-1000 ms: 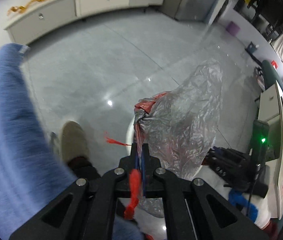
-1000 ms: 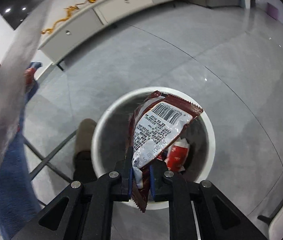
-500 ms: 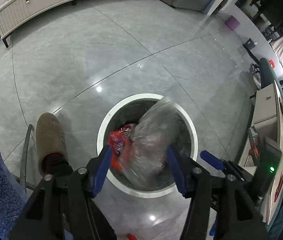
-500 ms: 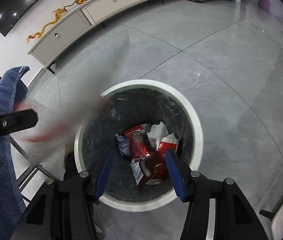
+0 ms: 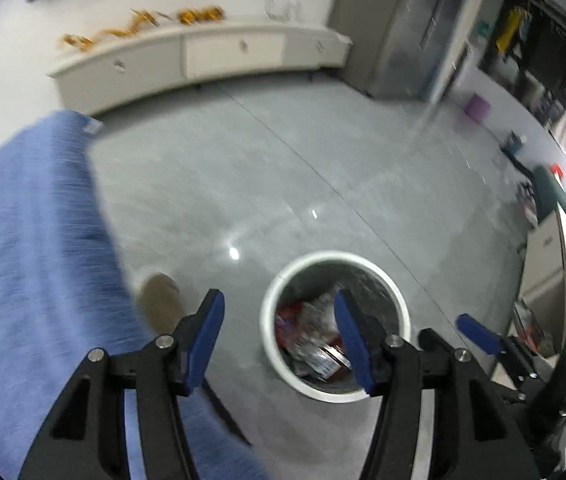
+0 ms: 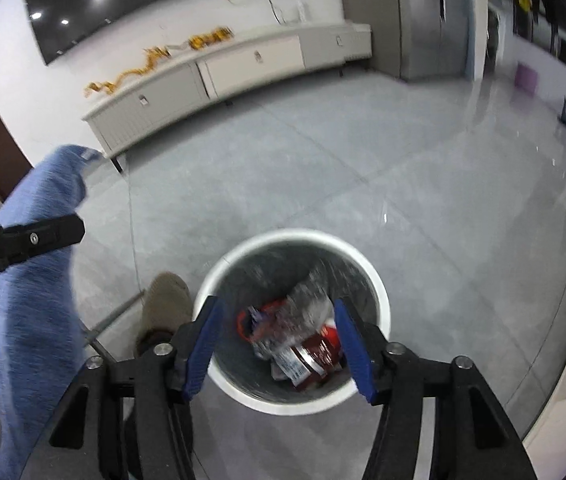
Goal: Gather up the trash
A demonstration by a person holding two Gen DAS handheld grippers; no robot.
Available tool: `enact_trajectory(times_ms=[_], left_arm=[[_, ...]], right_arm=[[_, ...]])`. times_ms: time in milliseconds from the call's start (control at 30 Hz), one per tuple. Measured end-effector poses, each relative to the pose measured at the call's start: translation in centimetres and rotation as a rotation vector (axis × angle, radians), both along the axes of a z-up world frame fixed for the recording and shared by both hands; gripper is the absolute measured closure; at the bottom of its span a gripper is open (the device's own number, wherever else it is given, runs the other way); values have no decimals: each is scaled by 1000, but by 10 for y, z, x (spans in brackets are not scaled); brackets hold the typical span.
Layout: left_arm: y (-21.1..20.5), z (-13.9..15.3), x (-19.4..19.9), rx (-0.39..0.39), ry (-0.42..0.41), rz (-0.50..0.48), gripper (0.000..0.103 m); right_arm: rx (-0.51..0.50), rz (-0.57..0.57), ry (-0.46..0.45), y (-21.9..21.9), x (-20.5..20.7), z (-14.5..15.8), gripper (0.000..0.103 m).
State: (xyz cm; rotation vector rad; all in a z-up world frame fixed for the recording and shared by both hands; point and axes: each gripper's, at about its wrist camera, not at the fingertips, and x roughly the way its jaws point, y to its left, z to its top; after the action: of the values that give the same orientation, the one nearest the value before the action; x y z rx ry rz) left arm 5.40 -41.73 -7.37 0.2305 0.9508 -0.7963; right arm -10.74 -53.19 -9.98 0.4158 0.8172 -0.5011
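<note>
Left gripper [image 5: 279,336]: jaws spread wide, blue pads far apart, nothing between them. Right gripper [image 6: 279,344]: likewise gaping wide and empty, hanging directly above the bin.

White round trash bin [image 6: 379,284] standing on the grey tiled floor [image 6: 323,168], lined in dark grey. Inside it, a heap of trash: a crumpled silvery plastic bag [image 6: 303,308] on top, a dark red snack wrapper [image 6: 315,356] with a white barcode panel beneath it toward the near wall, bits of red packaging at the left side of the pile. Same bin [image 5: 271,320] in the left wrist view, sitting below and slightly right of the left gripper, right pad overlapping its opening; contents blurred there, red and silver only.

Beige slipper [image 6: 165,304] on the floor just left of the bin, close to its rim. Blue towel-like cloth [image 5: 31,264] filling the left side of both views. Black finger of the left gripper crossing that cloth in the right wrist view. Long white cabinet [image 5: 211,54] along the far wall, a golden ornament [image 6: 155,60] stretched on its top. Purple box [image 5: 477,108] well apart, near the far right wall.
</note>
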Motion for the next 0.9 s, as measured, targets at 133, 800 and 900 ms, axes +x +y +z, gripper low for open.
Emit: enact_trajectory(times_ms=[133,800,900], left_arm=[[54,21,1,-34,-110,96,42],[282,80,0,-7,-538,575,5],[308,84,0,-31,-544,619,3]], right_arm=[[-76,30,-61,36,9,27,36],[-362,241,-303,214,66,105,0],[-389,259,-331,230,70,110,0]])
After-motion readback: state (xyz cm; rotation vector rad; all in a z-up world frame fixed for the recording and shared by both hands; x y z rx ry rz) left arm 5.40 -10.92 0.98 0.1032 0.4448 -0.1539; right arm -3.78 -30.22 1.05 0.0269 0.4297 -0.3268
